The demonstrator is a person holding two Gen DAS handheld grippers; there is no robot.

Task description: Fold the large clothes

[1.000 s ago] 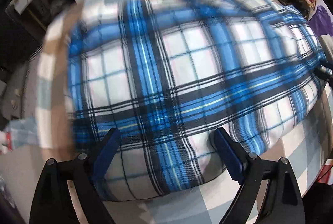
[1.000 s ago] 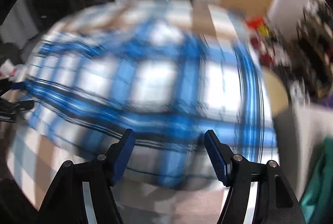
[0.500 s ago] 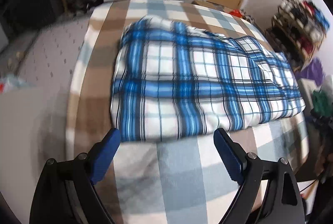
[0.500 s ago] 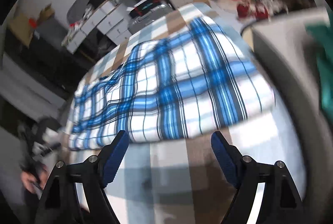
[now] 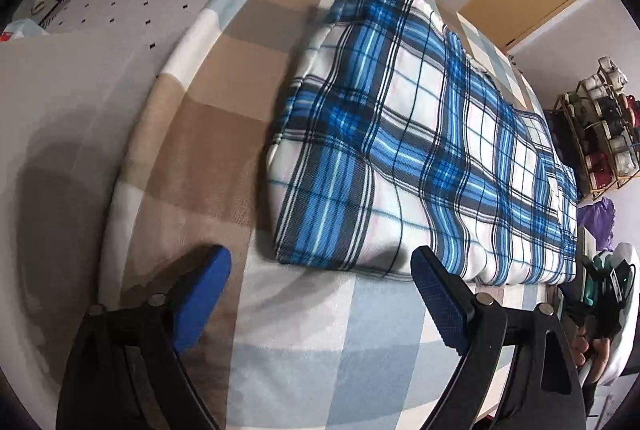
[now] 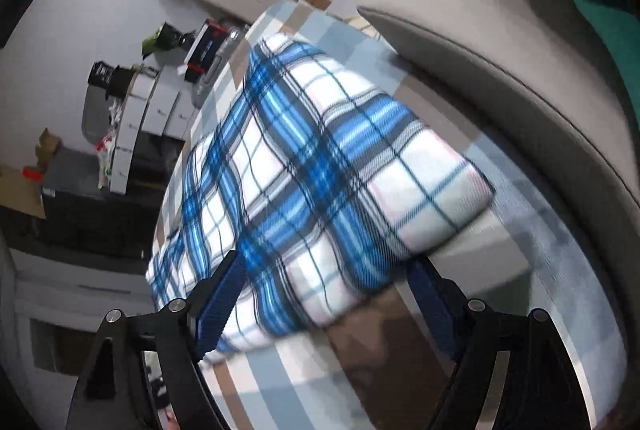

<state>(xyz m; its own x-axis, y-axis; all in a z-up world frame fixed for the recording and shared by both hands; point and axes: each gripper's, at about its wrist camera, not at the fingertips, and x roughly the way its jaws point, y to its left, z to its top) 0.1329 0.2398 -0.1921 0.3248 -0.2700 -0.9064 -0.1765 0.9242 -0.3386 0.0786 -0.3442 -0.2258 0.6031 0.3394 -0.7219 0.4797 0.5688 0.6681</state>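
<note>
Plaid blanket [image 5: 420, 150] folded, lying flat on checkered bedspread [image 5: 312, 342]. No legible writing on it. Left gripper [image 5: 320, 282] spread wide, empty, just short of near edge. Right gripper [image 6: 324, 294] spread wide over corner, gripping nothing. Grey cushion [image 6: 500, 42] alongside.

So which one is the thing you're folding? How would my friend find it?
Look for the big bed cover of tan, white and pale blue squares. Lying flat in the middle of it is the folded plaid blanket, a thick rectangle. It alone has bright blue and black crossing stripes on white, and both open grippers point at it.
</note>
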